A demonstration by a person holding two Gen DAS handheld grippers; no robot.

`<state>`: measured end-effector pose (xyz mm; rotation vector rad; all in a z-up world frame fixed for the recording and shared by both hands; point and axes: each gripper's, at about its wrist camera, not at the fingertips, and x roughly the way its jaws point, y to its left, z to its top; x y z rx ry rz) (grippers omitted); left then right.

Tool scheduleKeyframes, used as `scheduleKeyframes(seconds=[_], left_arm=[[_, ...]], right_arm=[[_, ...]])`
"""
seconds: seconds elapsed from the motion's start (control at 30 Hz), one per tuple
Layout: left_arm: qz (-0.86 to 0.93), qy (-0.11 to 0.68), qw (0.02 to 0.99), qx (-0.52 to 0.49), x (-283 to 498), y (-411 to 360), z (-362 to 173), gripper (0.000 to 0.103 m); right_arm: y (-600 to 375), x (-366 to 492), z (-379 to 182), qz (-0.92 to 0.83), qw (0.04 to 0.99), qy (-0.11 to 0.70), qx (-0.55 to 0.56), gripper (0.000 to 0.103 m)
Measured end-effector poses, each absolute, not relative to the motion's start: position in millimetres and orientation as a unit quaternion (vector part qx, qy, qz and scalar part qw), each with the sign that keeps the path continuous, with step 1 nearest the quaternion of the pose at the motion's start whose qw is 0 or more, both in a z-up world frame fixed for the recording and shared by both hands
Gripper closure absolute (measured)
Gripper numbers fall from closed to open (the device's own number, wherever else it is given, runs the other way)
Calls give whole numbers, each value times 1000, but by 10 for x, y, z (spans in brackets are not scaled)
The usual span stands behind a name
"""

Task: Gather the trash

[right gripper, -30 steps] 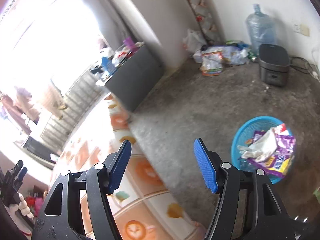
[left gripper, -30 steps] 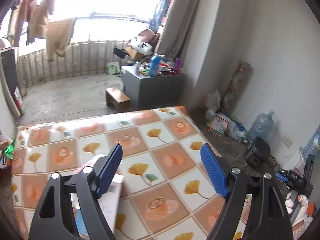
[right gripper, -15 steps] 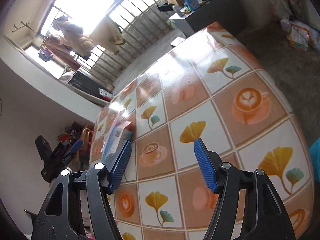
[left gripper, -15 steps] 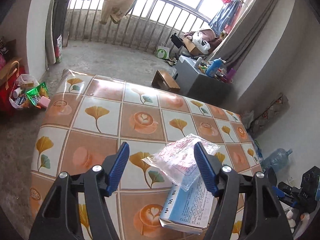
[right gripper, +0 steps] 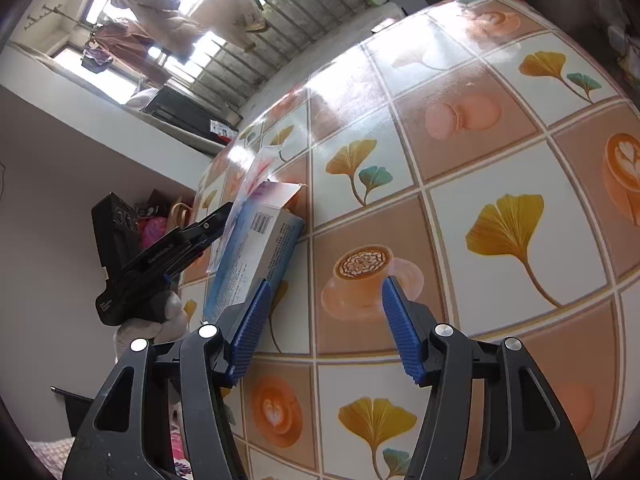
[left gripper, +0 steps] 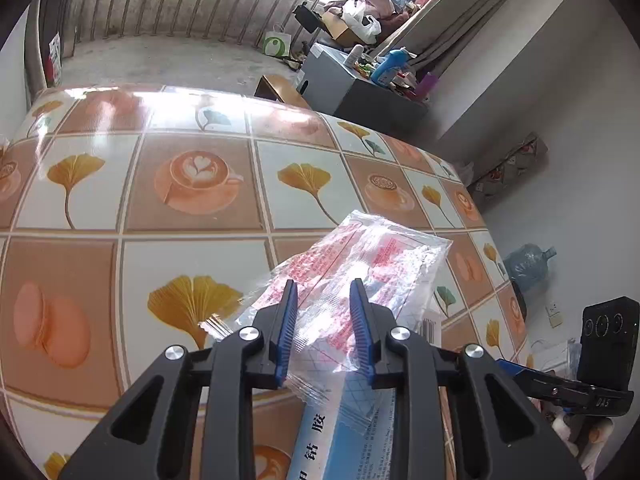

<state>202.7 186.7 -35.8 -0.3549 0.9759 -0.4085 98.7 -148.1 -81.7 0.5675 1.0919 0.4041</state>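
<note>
While its jaws close round the wrapper (left gripper: 362, 268), pads not yet pinching, the left gripper (left gripper: 325, 330) straddles it atop the box (right gripper: 256, 248). At three o'clock, the right gripper (right gripper: 324, 326) closes slightly over bare table (right gripper: 500, 152), holding nothing.

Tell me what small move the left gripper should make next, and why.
Probably finish closing. The left gripper is closing, with the clear plastic wrapper between its fingers, lying on the blue medicine box. Then lift, watching that only the wrapper comes up.
</note>
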Motion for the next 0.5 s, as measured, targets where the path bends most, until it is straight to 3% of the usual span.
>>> scheduleKeyframes(seconds=[0.33,0.5], left_arm=[[-244,479,816,-213,1566,1353,-381,77],[-275,489,801,-210,1387,1007,-402,77]], right_arm=[[-1748,777,-891,179,782,511,308,52],[-1898,634,-951,188,764,505,355,68]])
